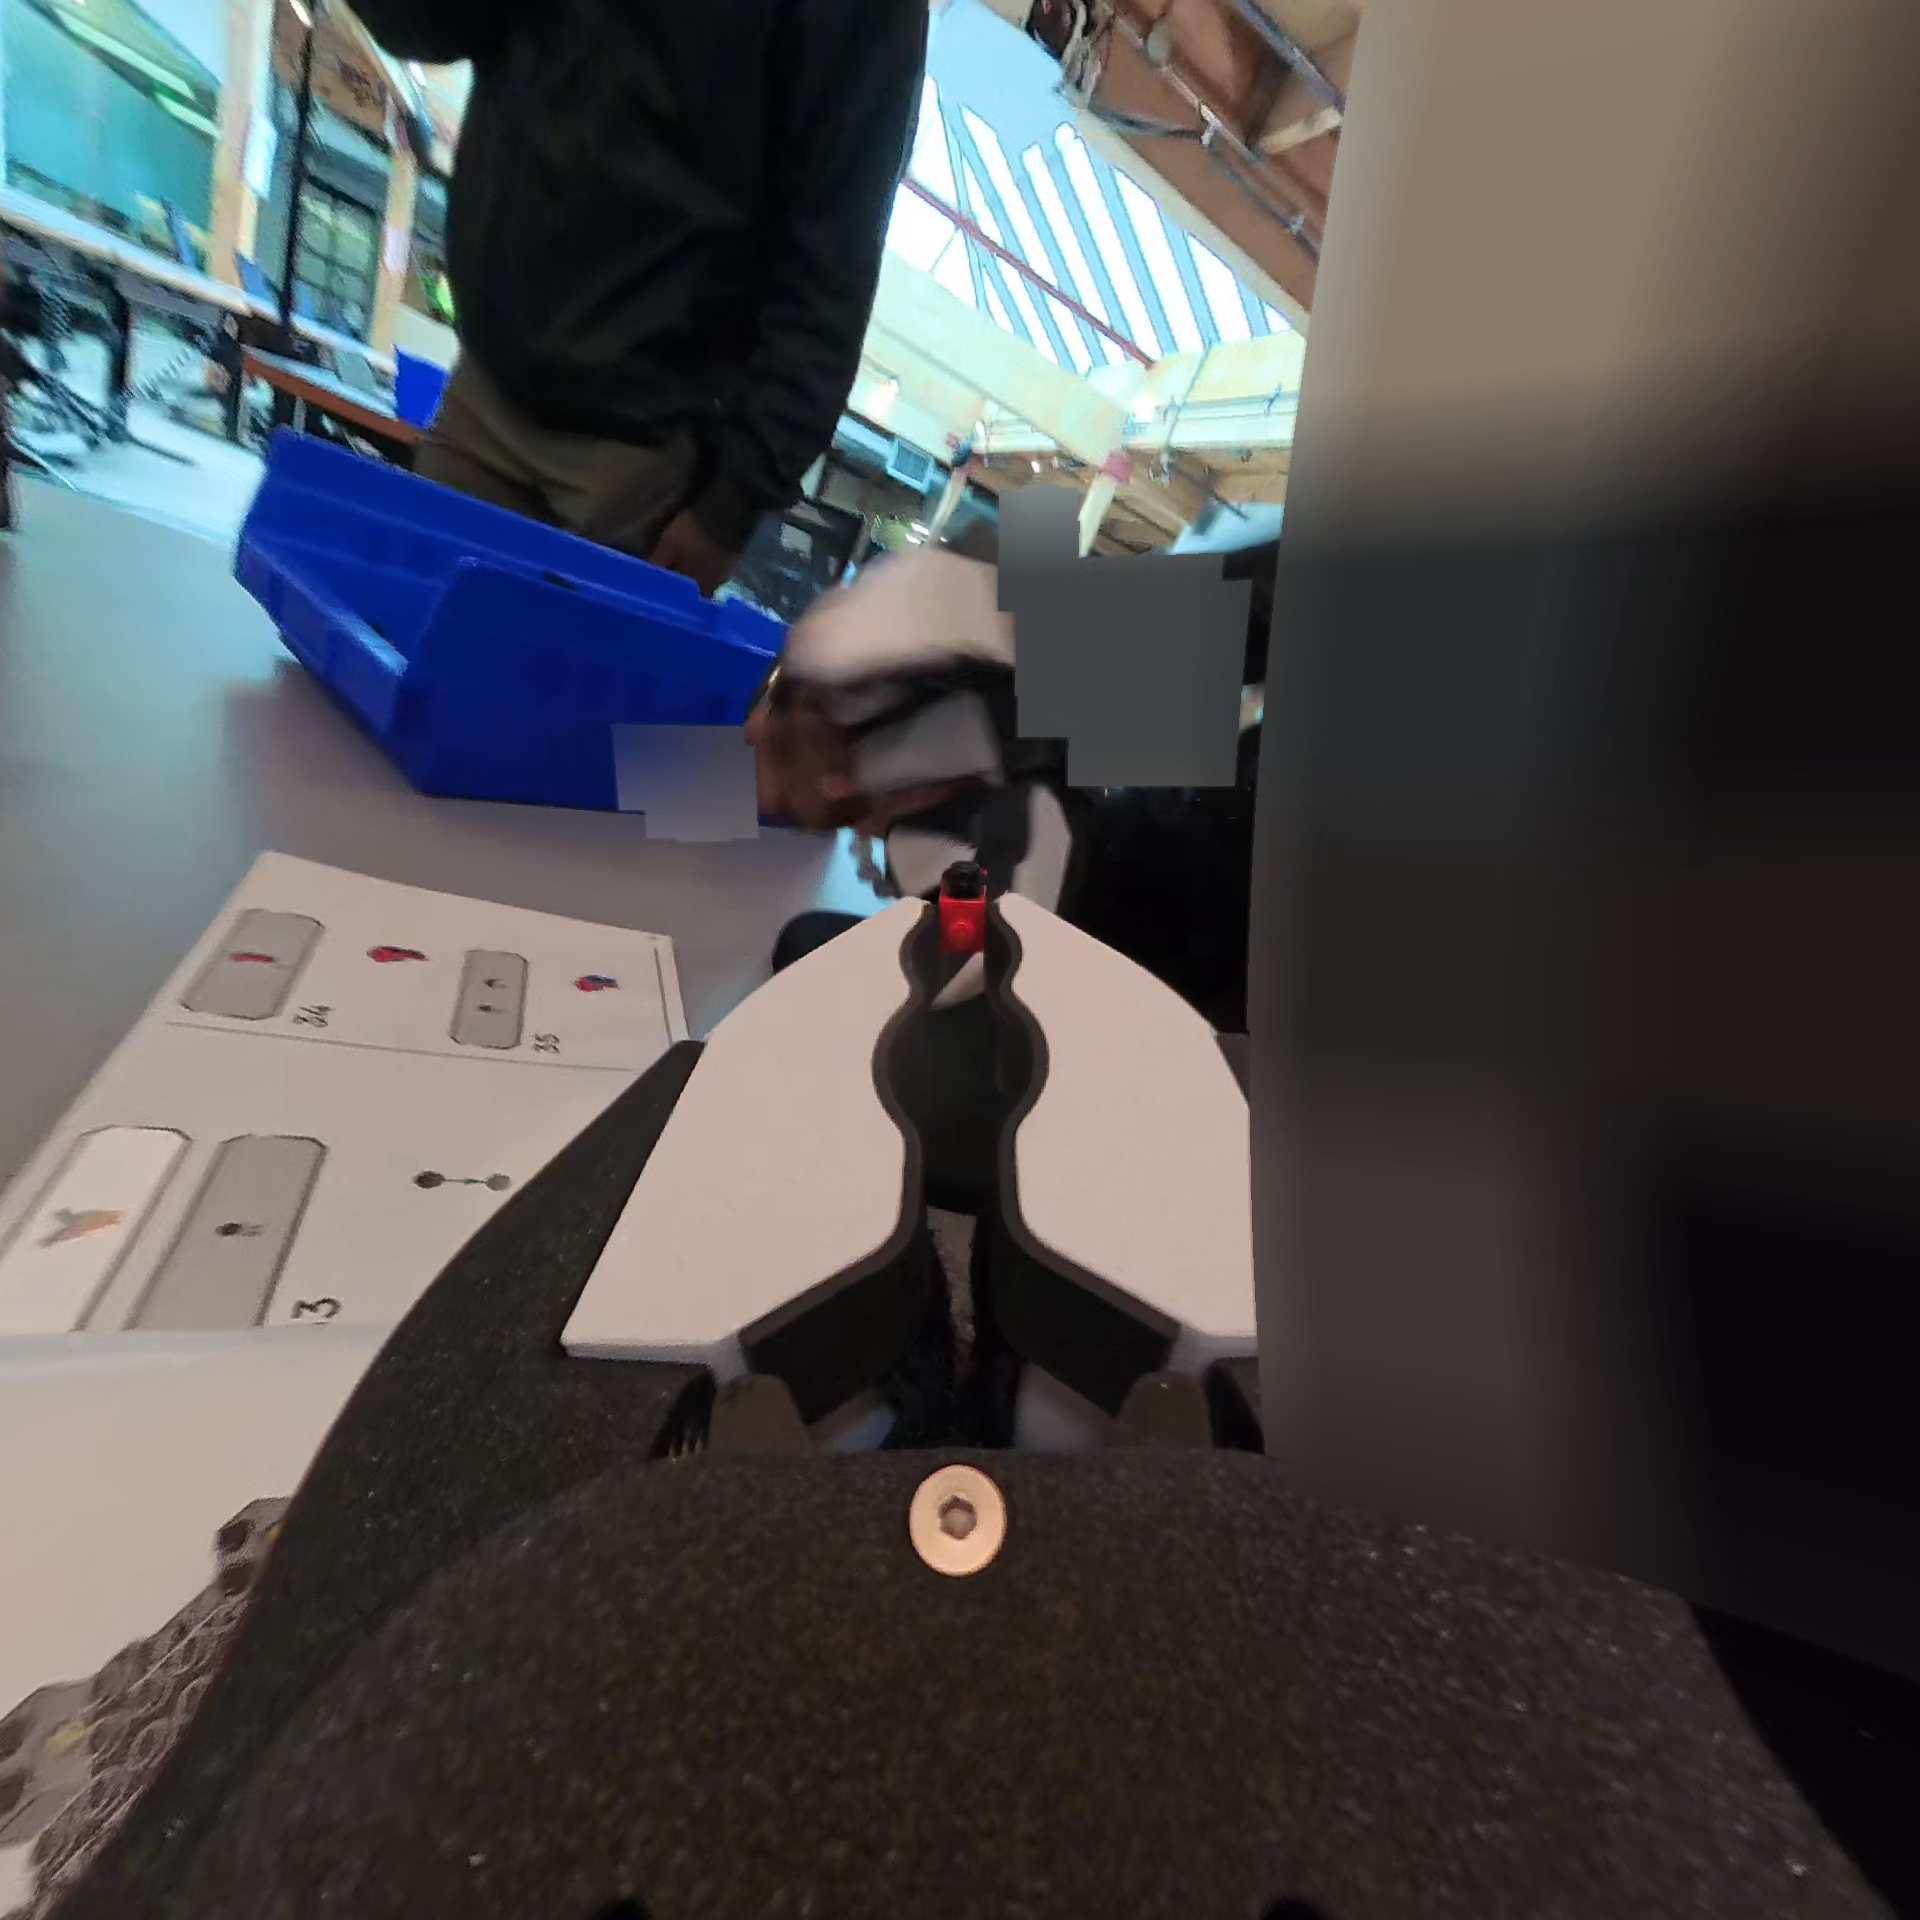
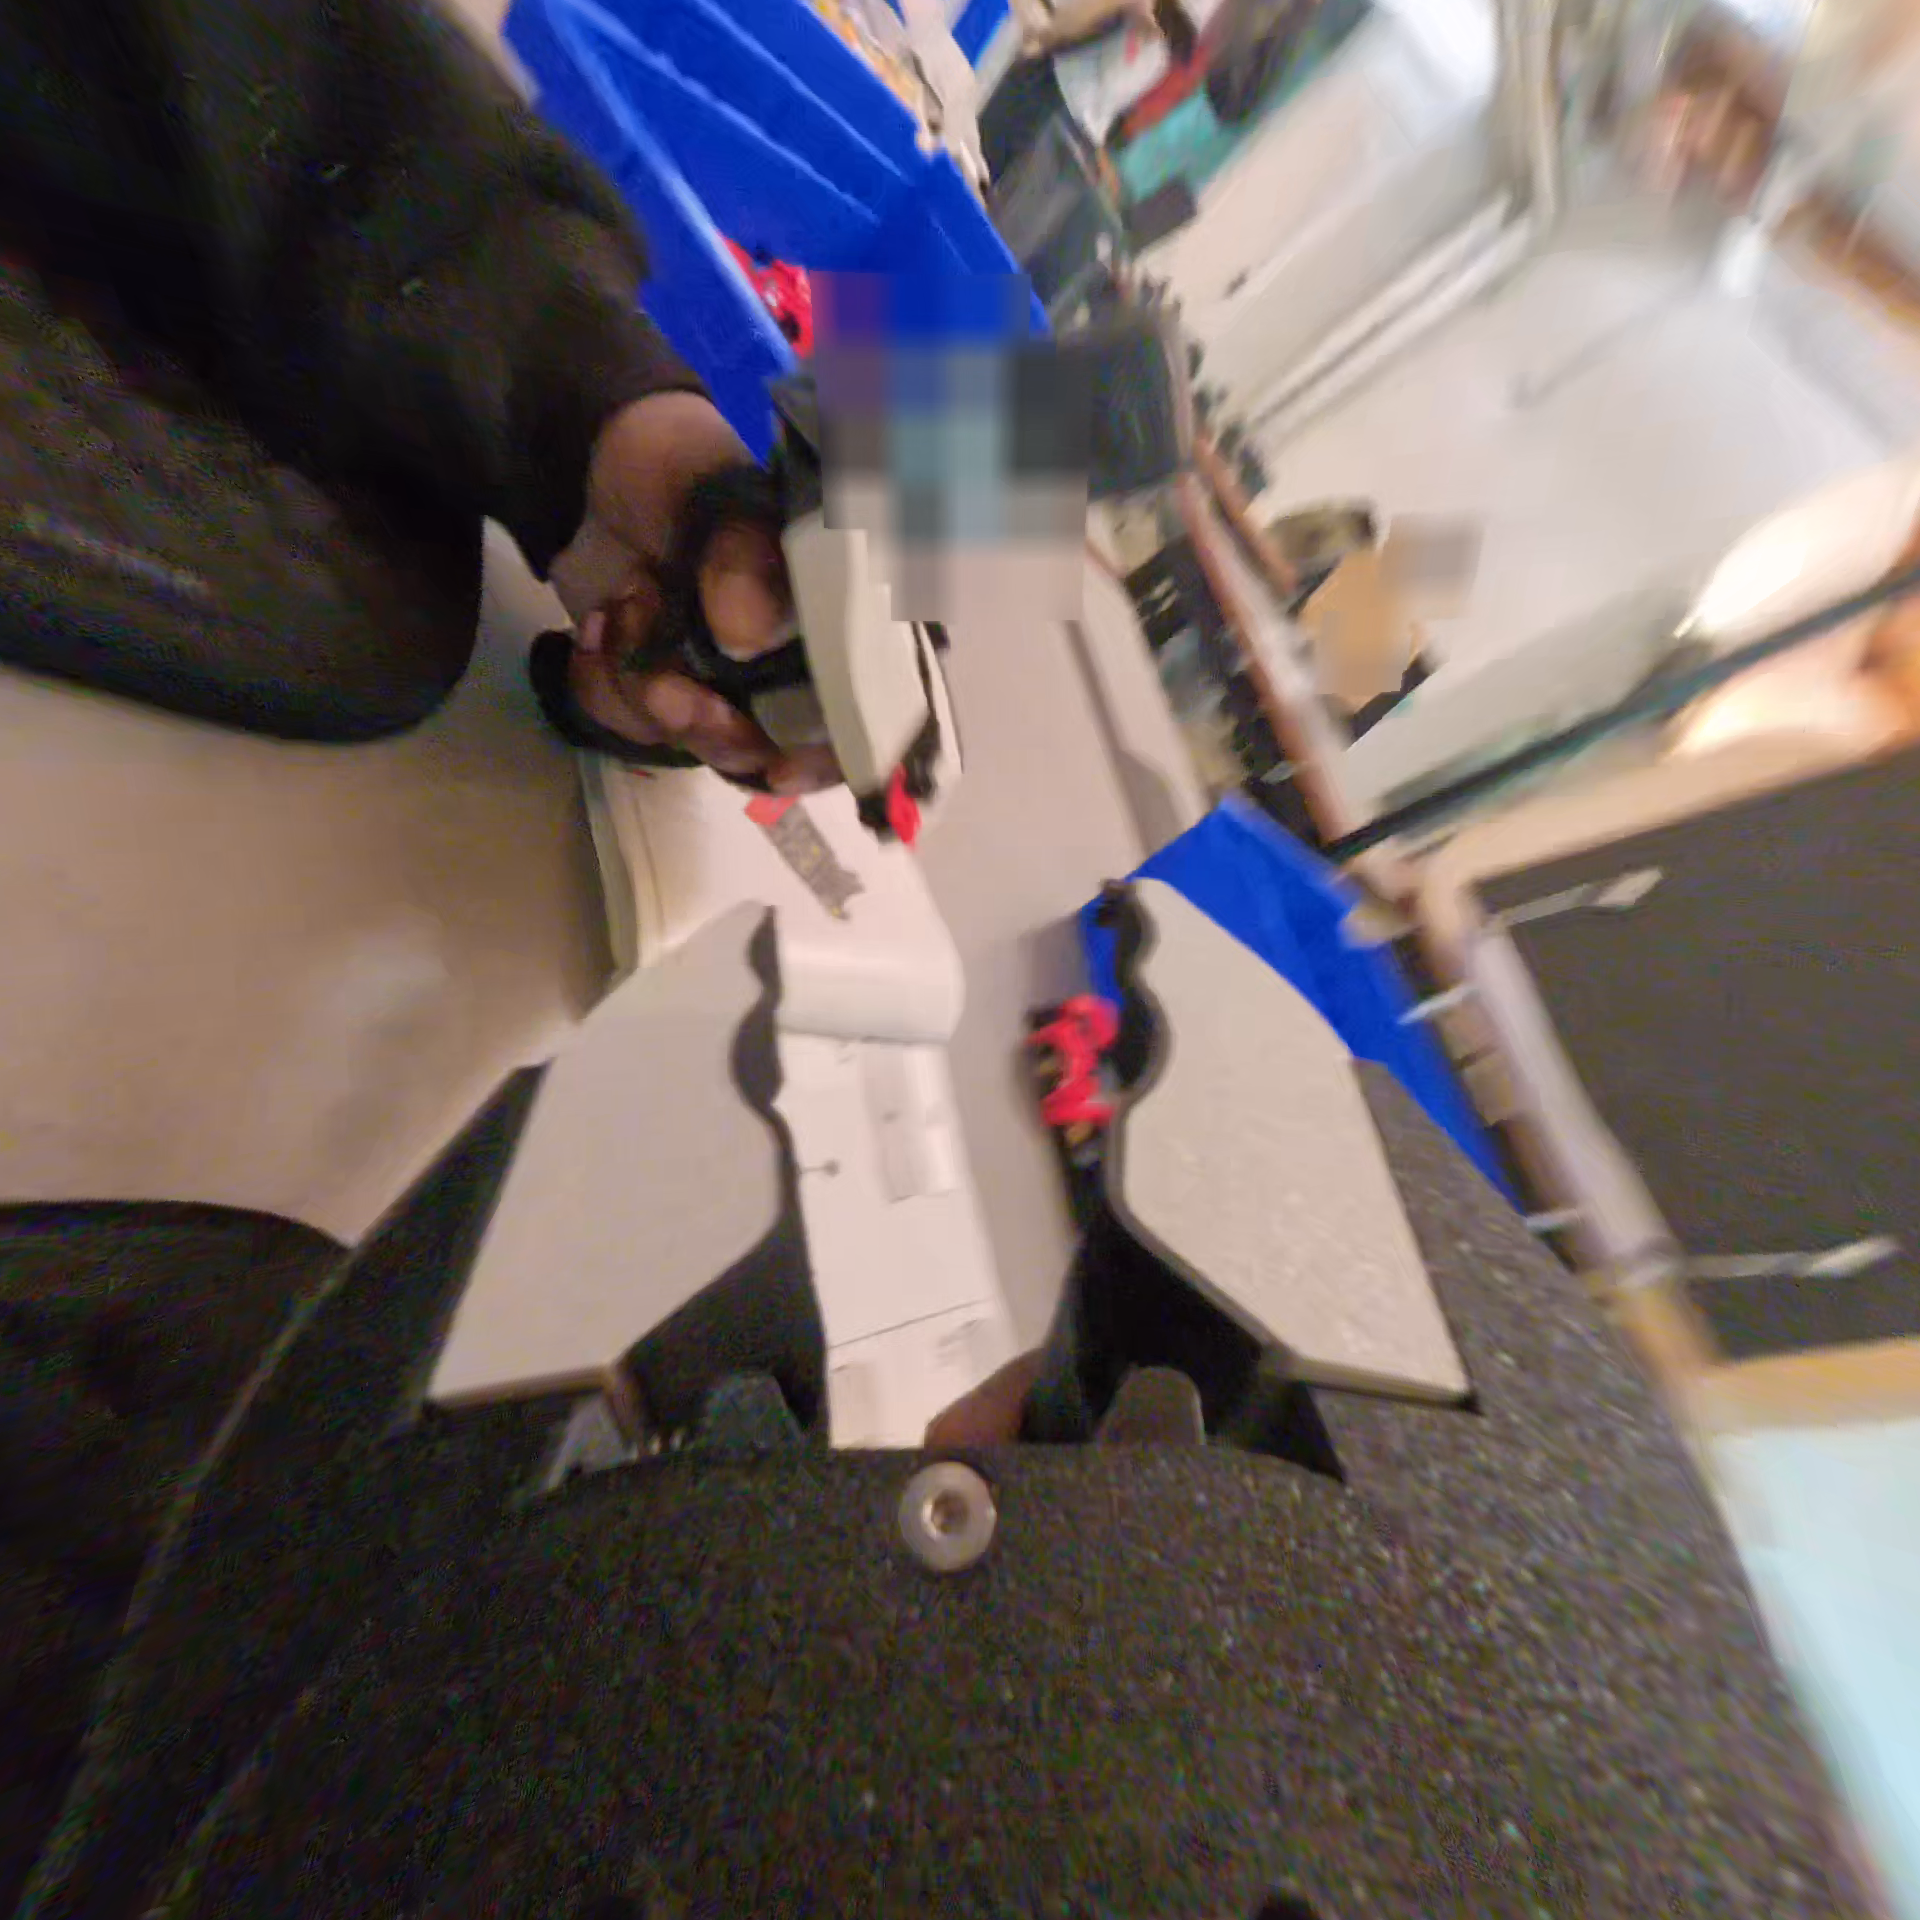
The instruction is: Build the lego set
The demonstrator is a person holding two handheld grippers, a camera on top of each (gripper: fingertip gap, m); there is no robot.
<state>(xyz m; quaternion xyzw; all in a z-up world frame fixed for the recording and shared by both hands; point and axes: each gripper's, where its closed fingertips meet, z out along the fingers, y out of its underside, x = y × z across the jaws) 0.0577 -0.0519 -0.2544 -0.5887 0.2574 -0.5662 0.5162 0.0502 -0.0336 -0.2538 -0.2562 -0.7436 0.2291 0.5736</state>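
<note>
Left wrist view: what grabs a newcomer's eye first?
The small red brick pinched at the left gripper's tips, dead centre. Behind it to the left, a blue bin on the grey table; the open instruction sheet lies lower left.

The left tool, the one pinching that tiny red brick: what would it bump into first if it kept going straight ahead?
Probably the right tool, blurred just beyond the left tool and its red brick; depth is unclear.

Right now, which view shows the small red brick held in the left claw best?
The left wrist view: the red brick sits sharp and centred, pinched at the left claw tips. The right wrist view shows it only as a blurred red speck, far off.
</note>
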